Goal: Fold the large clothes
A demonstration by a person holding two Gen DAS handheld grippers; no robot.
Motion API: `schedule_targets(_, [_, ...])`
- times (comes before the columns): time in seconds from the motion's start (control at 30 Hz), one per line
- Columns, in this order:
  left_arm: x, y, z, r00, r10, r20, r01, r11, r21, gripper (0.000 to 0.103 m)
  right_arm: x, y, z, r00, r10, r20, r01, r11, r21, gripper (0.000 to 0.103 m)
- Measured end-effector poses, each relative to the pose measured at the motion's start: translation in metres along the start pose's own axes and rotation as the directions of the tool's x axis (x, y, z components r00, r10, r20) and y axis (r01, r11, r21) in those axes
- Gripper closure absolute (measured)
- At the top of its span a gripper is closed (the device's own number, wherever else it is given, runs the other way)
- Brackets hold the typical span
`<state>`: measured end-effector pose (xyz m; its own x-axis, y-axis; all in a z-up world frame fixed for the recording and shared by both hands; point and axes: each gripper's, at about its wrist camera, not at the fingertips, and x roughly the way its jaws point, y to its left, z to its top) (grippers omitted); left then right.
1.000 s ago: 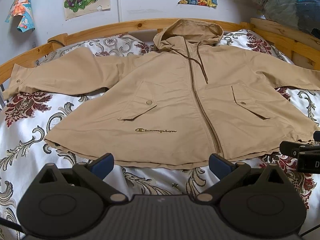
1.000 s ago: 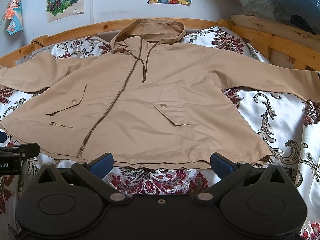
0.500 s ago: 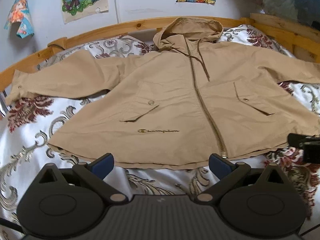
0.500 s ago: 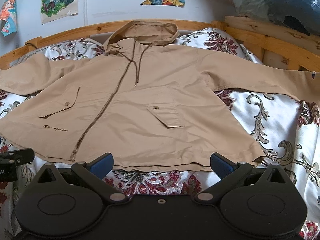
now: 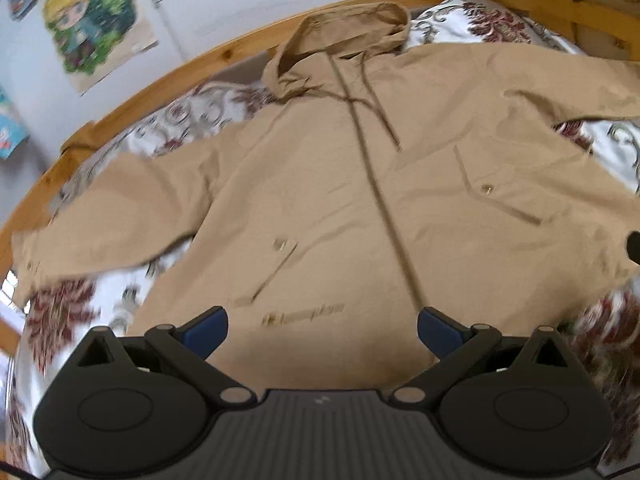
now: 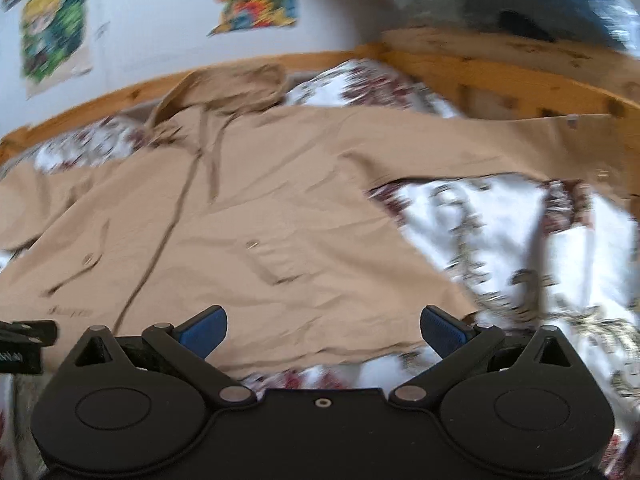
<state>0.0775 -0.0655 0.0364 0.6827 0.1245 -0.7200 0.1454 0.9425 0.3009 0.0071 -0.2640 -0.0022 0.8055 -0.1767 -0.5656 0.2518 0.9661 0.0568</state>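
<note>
Tan jacket [image 5: 360, 208] lies flat, front up, across the bed [image 6: 500, 240], hood twd the headboard, sleeves spread to both sides. Left gripper [image 5: 322, 330] & right gripper [image 6: 322, 330] hover over the hem near the bed's front edge, fingers wide apart, holding nothing. Step: approach, no fold made. Next, prob.: grab a sleeve or hem corner, fold inward.

Jacket [image 5: 320, 208] covers most of bed; bare sheet [image 6: 500, 248] free rt, wood rail [image 6: 500, 76] behind.
</note>
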Motion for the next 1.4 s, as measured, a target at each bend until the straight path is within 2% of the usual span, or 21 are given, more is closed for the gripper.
schedule_targets(0.07, [0.0,-0.002,0.019,1.0,-0.023,0.008,0.023,1.0,-0.007,0.001,-0.001,-0.015,0.007,0.999,-0.041,0.021,0.04,0.998,0.047,0.001])
schedule_targets(0.2, [-0.001,-0.009,0.039,0.995,-0.059,0.082,0.059,0.998,-0.004,0.001,0.002,-0.05,0.029,0.987,-0.158,0.026,0.154,0.982,0.108,0.001])
schedule_targets(0.3, [0.009,-0.018,0.04,0.986,-0.117,0.123,0.117,0.993,0.009,0.001,0.008,-0.078,0.053,0.972,-0.226,0.064,0.224,0.974,0.043,0.001])
schedule_targets(0.37, [0.019,-0.024,0.041,0.983,-0.149,0.109,0.149,0.989,0.01,0.001,0.018,-0.094,0.067,0.949,-0.295,0.115,0.304,0.951,-0.064,0.001])
schedule_targets(0.5, [0.043,-0.031,0.039,0.966,-0.247,0.073,0.247,0.969,0.009,0.001,0.044,-0.131,0.091,0.875,-0.427,0.229,0.479,0.834,-0.274,0.005])
schedule_targets(0.67, [0.059,-0.032,0.033,0.961,-0.273,0.041,0.272,0.962,0.028,0.001,0.08,-0.168,0.113,0.784,-0.531,0.322,0.621,0.652,-0.436,0.011])
schedule_targets(0.73, [0.059,-0.031,0.03,0.962,-0.27,0.036,0.269,0.963,0.036,0.001,0.094,-0.183,0.121,0.762,-0.565,0.317,0.644,0.607,-0.466,0.018])
schedule_targets(0.83, [0.053,-0.023,0.026,0.96,-0.278,0.034,0.278,0.96,0.016,0.001,0.11,-0.195,0.129,0.751,-0.592,0.293,0.645,0.56,-0.52,0.04])
schedule_targets(0.87, [0.05,-0.02,0.025,0.958,-0.285,0.039,0.285,0.959,0.005,0.001,0.114,-0.196,0.128,0.749,-0.594,0.292,0.641,0.542,-0.543,0.049])
schedule_targets(0.93, [0.044,-0.015,0.026,0.956,-0.291,0.043,0.292,0.956,-0.017,0.001,0.118,-0.198,0.126,0.758,-0.583,0.293,0.628,0.529,-0.57,0.057])
schedule_targets(1.0, [0.041,-0.011,0.026,0.953,-0.3,0.047,0.302,0.953,-0.027,0.001,0.123,-0.201,0.125,0.763,-0.575,0.295,0.621,0.526,-0.581,0.059])
schedule_targets(1.07, [0.039,-0.008,0.027,0.951,-0.305,0.053,0.307,0.951,-0.031,0.001,0.122,-0.202,0.128,0.768,-0.57,0.292,0.619,0.54,-0.571,0.078])
schedule_targets(1.1, [0.039,-0.006,0.027,0.95,-0.307,0.057,0.309,0.95,-0.035,0.001,0.12,-0.2,0.129,0.773,-0.566,0.286,0.614,0.554,-0.562,0.094])
schedule_targets(1.13, [0.039,-0.004,0.027,0.949,-0.309,0.062,0.312,0.949,-0.043,0.001,0.118,-0.199,0.132,0.779,-0.561,0.282,0.61,0.571,-0.55,0.098])
schedule_targets(1.17, [0.039,-0.002,0.028,0.948,-0.311,0.068,0.315,0.948,-0.051,0.001,0.113,-0.194,0.134,0.792,-0.544,0.276,0.596,0.596,-0.538,0.102])
schedule_targets(1.27, [0.038,0.005,0.03,0.94,-0.329,0.087,0.333,0.942,-0.042,0.001,0.087,-0.172,0.148,0.845,-0.453,0.285,0.534,0.695,-0.482,0.103])
schedule_targets(1.33, [0.036,0.01,0.03,0.933,-0.343,0.108,0.348,0.937,-0.036,0.001,0.064,-0.151,0.169,0.892,-0.355,0.279,0.447,0.779,-0.439,0.103])
schedule_targets(1.4, [0.034,0.016,0.03,0.923,-0.363,0.13,0.37,0.928,-0.035,0.001,0.041,-0.123,0.193,0.937,-0.224,0.268,0.32,0.858,-0.402,0.103])
